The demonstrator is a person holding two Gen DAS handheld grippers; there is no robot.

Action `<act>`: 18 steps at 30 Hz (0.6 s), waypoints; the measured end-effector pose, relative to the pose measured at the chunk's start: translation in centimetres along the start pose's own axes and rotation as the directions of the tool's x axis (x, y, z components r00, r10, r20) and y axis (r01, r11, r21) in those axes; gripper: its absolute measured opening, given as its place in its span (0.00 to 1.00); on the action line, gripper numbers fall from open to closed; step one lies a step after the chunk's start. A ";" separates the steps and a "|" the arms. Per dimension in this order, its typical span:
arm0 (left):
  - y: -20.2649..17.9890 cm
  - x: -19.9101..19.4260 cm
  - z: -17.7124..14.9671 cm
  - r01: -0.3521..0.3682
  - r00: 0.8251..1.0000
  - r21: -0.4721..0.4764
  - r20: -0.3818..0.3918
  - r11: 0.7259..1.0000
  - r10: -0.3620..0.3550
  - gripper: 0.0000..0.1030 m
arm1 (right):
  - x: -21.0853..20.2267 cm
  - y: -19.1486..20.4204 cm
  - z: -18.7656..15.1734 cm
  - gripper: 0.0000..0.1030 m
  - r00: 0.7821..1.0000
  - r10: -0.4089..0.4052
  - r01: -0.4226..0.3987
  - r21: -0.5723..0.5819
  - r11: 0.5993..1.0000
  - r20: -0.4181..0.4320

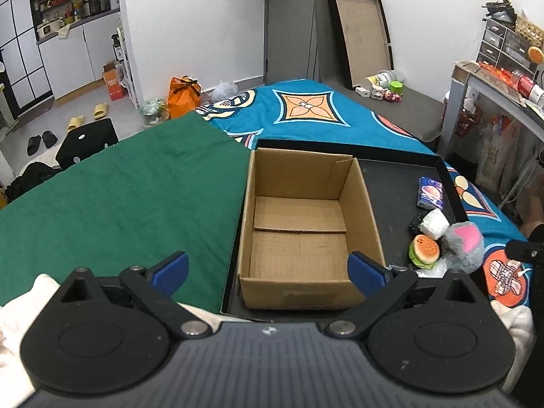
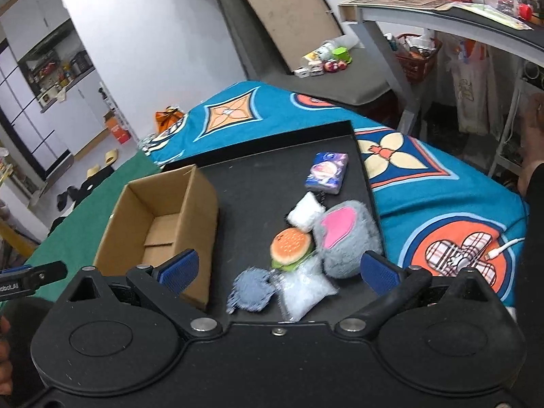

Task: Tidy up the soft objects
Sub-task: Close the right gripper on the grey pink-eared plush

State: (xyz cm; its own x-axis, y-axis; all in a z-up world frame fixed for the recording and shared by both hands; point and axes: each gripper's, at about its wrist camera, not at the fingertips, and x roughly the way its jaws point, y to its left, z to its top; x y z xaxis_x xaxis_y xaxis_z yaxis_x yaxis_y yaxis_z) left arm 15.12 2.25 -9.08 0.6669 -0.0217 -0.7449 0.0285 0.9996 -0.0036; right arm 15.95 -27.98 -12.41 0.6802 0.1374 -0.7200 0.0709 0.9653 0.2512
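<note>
An empty cardboard box (image 1: 299, 224) stands in a black tray (image 1: 391, 183) on the bed; it also shows in the right wrist view (image 2: 159, 217). Right of the box lie soft items: a grey-pink plush (image 2: 343, 238), a burger toy (image 2: 290, 246), a white bundle (image 2: 306, 211), a blue tissue pack (image 2: 327, 172), a blue-grey knit piece (image 2: 251, 289) and a clear bag (image 2: 302, 290). My left gripper (image 1: 268, 273) is open and empty above the box's near edge. My right gripper (image 2: 278, 272) is open and empty, just above the knit piece and clear bag.
A green cloth (image 1: 119, 197) covers the bed left of the tray, a blue patterned blanket (image 1: 306, 108) lies beyond. A desk (image 2: 442, 10) stands at the right. White fabric (image 1: 20, 306) lies near the left gripper. A white cable (image 2: 503, 248) lies on the blanket.
</note>
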 end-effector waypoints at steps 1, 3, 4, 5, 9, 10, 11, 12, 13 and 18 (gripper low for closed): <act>0.2 0.3 0.1 -0.003 1.000 -0.001 -0.003 1.000 0.003 0.97 | 0.2 -0.2 0.1 0.98 1.000 -0.004 0.004 0.000 1.000 -0.003; 0.4 1.0 0.4 -0.003 1.000 -0.006 -0.014 1.000 0.003 0.96 | 0.9 -0.5 0.4 0.96 1.000 -0.008 0.008 0.000 1.000 -0.011; 0.4 1.4 0.5 -0.001 1.000 -0.005 -0.021 1.000 0.000 0.95 | 1.2 -0.6 0.5 0.95 1.000 -0.010 0.010 0.000 1.000 -0.015; 0.3 1.7 0.7 0.000 1.000 0.002 -0.029 1.000 0.000 0.93 | 1.6 -0.8 0.6 0.94 1.000 -0.015 0.015 -0.002 1.000 -0.020; 0.2 3.5 1.1 -0.003 0.998 0.034 -0.055 0.999 0.005 0.86 | 2.9 -1.1 0.6 0.94 0.998 -0.054 0.053 -0.061 0.997 -0.016; 0.2 4.1 1.1 -0.002 0.998 0.036 -0.070 0.999 0.004 0.83 | 3.3 -1.3 0.6 0.94 0.998 -0.061 0.059 -0.064 0.996 -0.015; 0.3 4.7 1.2 0.000 0.996 0.041 -0.086 0.999 0.004 0.78 | 3.7 -1.5 0.6 0.94 0.998 -0.063 0.062 -0.061 0.996 -0.017; 0.4 5.2 1.3 0.001 0.996 0.044 -0.094 0.999 0.003 0.76 | 4.0 -1.7 0.6 0.94 0.998 -0.065 0.064 -0.058 0.996 -0.020; 0.5 5.6 1.4 -0.001 0.995 0.044 -0.101 0.999 0.005 0.72 | 4.4 -1.8 0.5 0.93 0.997 -0.070 0.069 -0.055 0.996 -0.020; 1.0 7.8 1.3 0.017 0.985 0.046 -0.172 0.999 -0.008 0.59 | 6.1 -2.3 0.1 0.92 0.995 -0.099 0.099 -0.021 0.995 -0.018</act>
State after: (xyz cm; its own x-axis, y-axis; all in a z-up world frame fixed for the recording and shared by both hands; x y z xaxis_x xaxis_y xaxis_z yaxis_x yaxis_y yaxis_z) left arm 21.33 3.08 -14.07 0.5288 -0.0267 -0.8483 0.0742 0.9971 0.0149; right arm 20.00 -29.38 -17.34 0.6564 0.0448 -0.7531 0.1222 0.9787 0.1647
